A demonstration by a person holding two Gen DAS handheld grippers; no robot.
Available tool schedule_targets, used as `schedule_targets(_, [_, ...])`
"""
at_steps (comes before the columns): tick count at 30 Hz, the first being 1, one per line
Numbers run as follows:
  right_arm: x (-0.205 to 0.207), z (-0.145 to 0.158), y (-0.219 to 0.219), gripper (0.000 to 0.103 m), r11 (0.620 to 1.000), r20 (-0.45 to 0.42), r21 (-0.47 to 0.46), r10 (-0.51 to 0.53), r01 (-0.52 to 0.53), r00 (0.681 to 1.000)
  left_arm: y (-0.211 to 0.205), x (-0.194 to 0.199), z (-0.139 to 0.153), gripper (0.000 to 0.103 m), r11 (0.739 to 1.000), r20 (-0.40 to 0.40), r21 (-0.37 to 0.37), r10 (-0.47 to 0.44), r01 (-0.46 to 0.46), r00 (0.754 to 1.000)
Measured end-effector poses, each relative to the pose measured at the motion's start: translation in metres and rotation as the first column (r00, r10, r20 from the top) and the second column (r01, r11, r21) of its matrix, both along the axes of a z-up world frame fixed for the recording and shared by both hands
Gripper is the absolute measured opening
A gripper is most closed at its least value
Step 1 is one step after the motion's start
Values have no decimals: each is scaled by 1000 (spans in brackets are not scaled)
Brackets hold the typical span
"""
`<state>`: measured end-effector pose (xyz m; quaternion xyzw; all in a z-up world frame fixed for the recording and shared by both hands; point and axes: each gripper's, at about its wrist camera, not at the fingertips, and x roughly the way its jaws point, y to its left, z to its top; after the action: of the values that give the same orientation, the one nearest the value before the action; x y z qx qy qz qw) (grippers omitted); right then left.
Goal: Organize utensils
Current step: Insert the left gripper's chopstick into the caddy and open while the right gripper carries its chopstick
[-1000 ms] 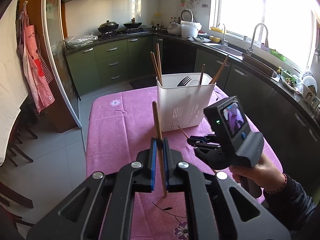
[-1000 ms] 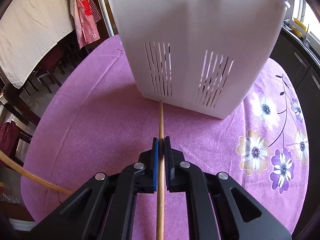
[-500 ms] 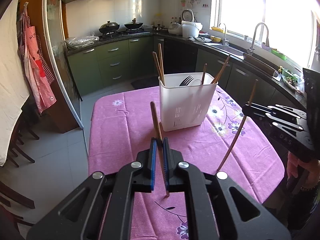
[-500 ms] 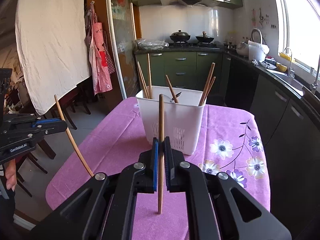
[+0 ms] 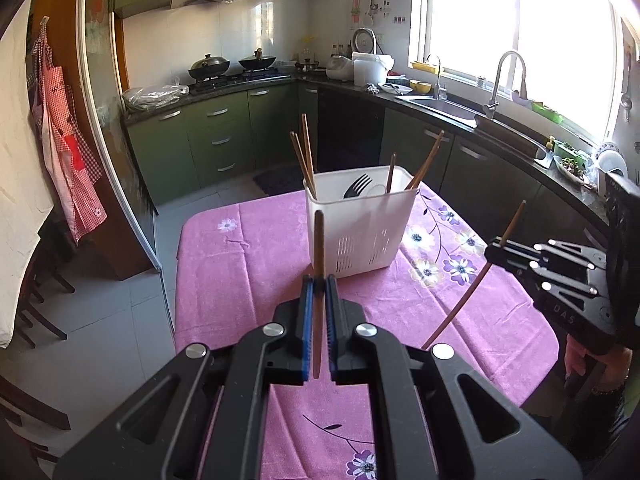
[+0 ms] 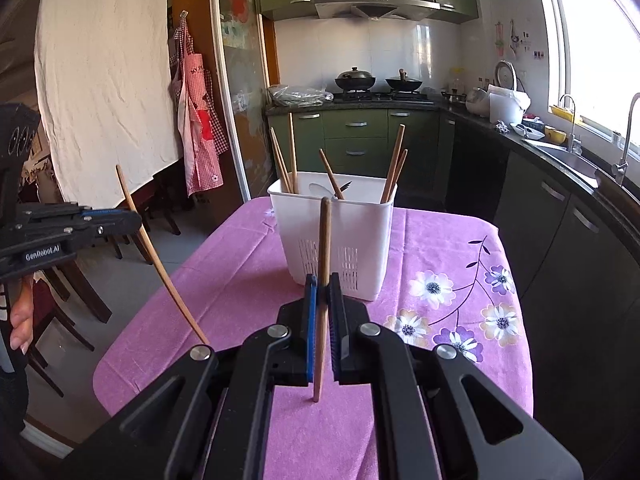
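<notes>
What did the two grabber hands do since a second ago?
The right gripper lifted its wooden chopstick off the pink flowered tablecloth and backed away from the white slotted plastic utensil basket. Nothing was grabbed or dropped. The left gripper kept its own brown chopstick clamped, hardly moving; the basket stayed put.

Your right hand (image 5: 592,364) was mostly cut off by the frame's edge. The white caddy (image 5: 360,232) hid the lower ends of the chopsticks and fork (image 5: 356,189) inside; its compartments couldn't be made out.
</notes>
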<state>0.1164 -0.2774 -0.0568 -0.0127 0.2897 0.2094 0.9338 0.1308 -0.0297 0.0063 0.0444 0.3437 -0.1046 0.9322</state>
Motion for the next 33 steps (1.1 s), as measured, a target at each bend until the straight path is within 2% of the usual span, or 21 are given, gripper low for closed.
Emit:
schedule_targets(4, [-1, -1, -3, 6, 1000, -1, 9, 0, 0, 1000, -7, 15, 32, 6, 1000, 31, -10, -23, 23, 999])
schedule_targets(11, [-3, -2, -5, 6, 1000, 2, 25, 11, -11, 1000, -27, 49, 108, 6, 999, 167, -14, -39, 42, 985])
schedule_targets(17, [-5, -2, -7, 6, 999, -2, 36, 24, -24, 1000, -48, 83, 143, 6, 999, 269, -14, -26, 31, 963])
schedule_targets(19, [-5, -3, -7, 7, 999, -4, 38, 31, -30, 1000, -53, 98, 143, 6, 1000, 279, -15, -17, 22, 960])
schedule_targets(22, [-7, -3, -6, 7, 999, -5, 36, 40, -40, 999, -58, 119, 129, 6, 1000, 251, -20, -14, 20, 968])
schedule_targets(28, [-8, -3, -5, 7, 998, -5, 37, 44, -43, 999, -58, 152, 81, 6, 999, 156, -34, -3, 9, 988])
schedule_targets(32, [-6, -3, -5, 7, 998, -7, 41, 39, -39, 999, -54, 159, 48, 7, 999, 88, -33, -7, 10, 996])
schedule_targets(33, [-5, -3, -5, 7, 998, -9, 42, 37, -37, 999, -53, 160, 40, 10, 999, 69, -35, -13, 15, 998])
